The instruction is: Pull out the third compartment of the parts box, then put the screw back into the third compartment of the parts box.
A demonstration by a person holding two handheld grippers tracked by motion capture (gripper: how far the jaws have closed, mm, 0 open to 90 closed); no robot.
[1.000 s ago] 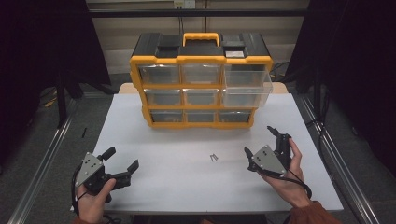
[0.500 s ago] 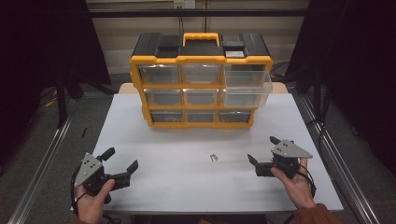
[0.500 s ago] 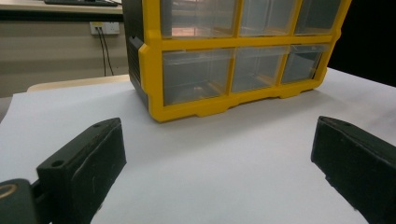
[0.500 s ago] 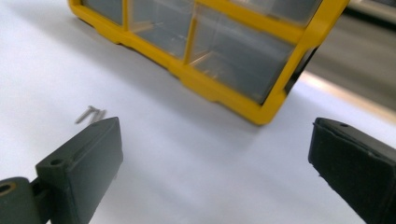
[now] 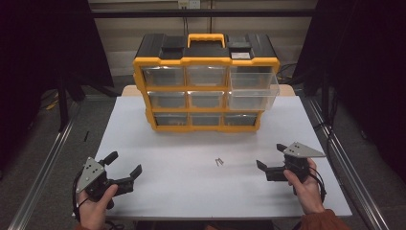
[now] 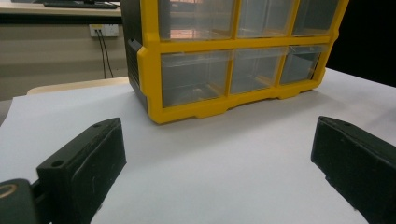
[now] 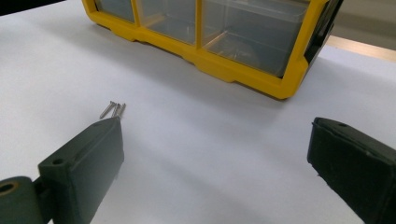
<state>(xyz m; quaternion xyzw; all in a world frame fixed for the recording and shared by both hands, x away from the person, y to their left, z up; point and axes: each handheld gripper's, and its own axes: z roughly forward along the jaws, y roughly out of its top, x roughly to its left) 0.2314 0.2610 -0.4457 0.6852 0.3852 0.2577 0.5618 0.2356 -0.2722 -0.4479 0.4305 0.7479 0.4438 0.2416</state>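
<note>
Right claw [image 5: 268, 165]: jaws wide, empty, low over the table [image 5: 191, 191], aimed at the screws.
Screws [image 5: 219, 161]: loose on the table, centre front, near that claw.
Approach: probably straddle, then close gently.
Left claw [image 5: 125, 166]: wide, idle.
Organizer [image 5: 206, 61]: behind, one right drawer [image 5: 253, 93] pulled out.

Each claw had thick black jaws and a grey three-cornered plate on top, drilled with small holes: the left claw [image 5: 123, 165] and the right claw [image 5: 270, 160]. Black cables trailed from both. A rust-orange sleeve [image 5: 323, 221] showed at the lower right of the frame.
</note>
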